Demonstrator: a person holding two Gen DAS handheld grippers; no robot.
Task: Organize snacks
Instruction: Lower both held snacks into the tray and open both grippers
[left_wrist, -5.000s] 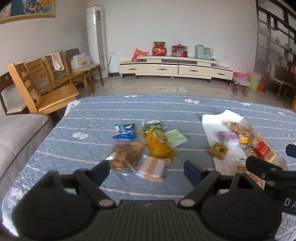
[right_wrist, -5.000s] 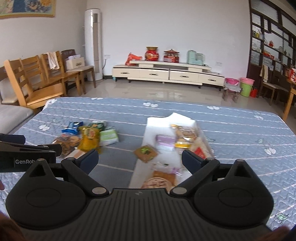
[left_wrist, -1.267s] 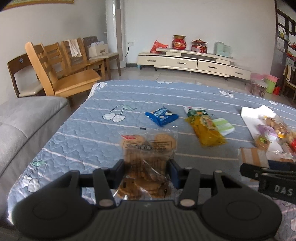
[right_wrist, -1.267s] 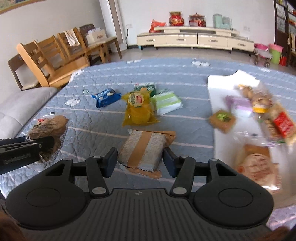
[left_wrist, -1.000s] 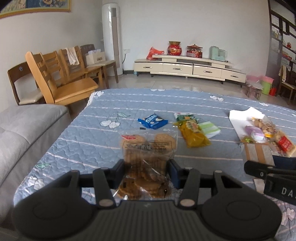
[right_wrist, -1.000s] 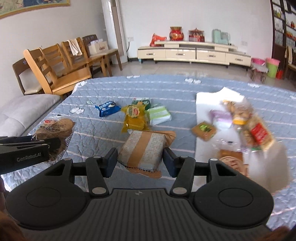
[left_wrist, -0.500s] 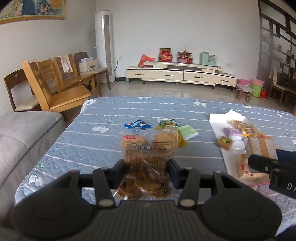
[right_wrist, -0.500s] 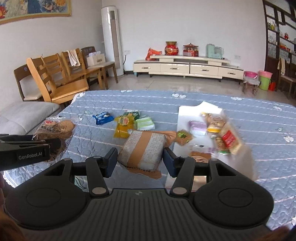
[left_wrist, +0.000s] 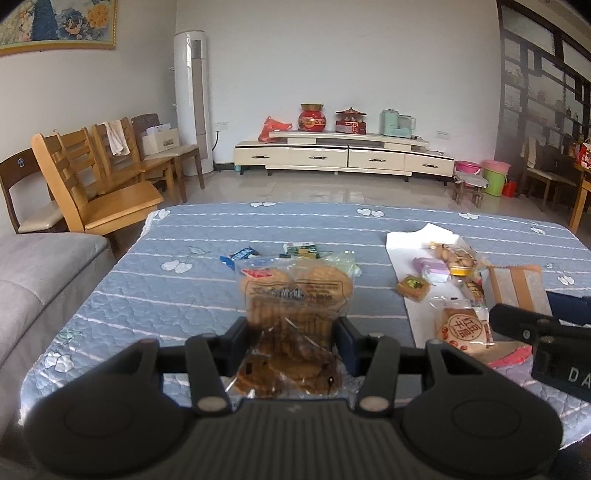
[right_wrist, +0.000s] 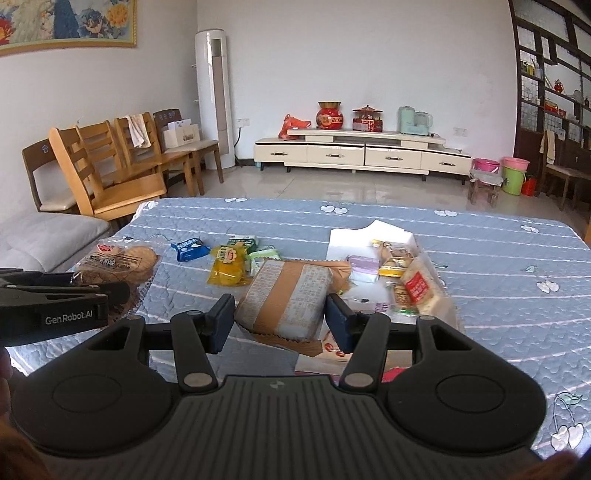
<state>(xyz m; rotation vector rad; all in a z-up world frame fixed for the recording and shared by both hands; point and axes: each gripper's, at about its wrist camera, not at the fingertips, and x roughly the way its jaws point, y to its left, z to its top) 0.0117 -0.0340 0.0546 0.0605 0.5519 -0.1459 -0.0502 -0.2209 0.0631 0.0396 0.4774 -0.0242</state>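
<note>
My left gripper (left_wrist: 291, 341) is clenched on a clear bag of round biscuits (left_wrist: 293, 302), both pads pressed into the sides of the bag, which stands upright above the blue quilted table (left_wrist: 177, 295). My right gripper (right_wrist: 280, 321) is grasping a brown-and-grey wrapped packet (right_wrist: 286, 299), pinched at its near end between the 2 blue pads, the packet tilted away from me.

I take the white tray (right_wrist: 351, 240) as my landmark. In the right wrist view the packet hangs over the tray's near left edge. On the tray lie a pale purple pack (right_wrist: 364, 266), a yellow-ended snack (right_wrist: 393, 262) just right of it, and a clear bag with a red label (right_wrist: 417, 286) nearer me along the tray's right side. In the left wrist view a small square green-topped snack (left_wrist: 413, 286) sits at the tray's left edge, and a round cake in clear wrap with red characters (left_wrist: 463, 326) lies on the tray's near end.

Left of the tray, on the quilt, are a yellow pouch (right_wrist: 227, 267), a green-and-white pack (right_wrist: 242, 242) beyond it, a pale green pack (right_wrist: 266, 254) beside the pouch, and a blue packet (right_wrist: 190, 249) farthest left. The biscuit bag in my left gripper is well to the left of the tray, beyond all 4.
</note>
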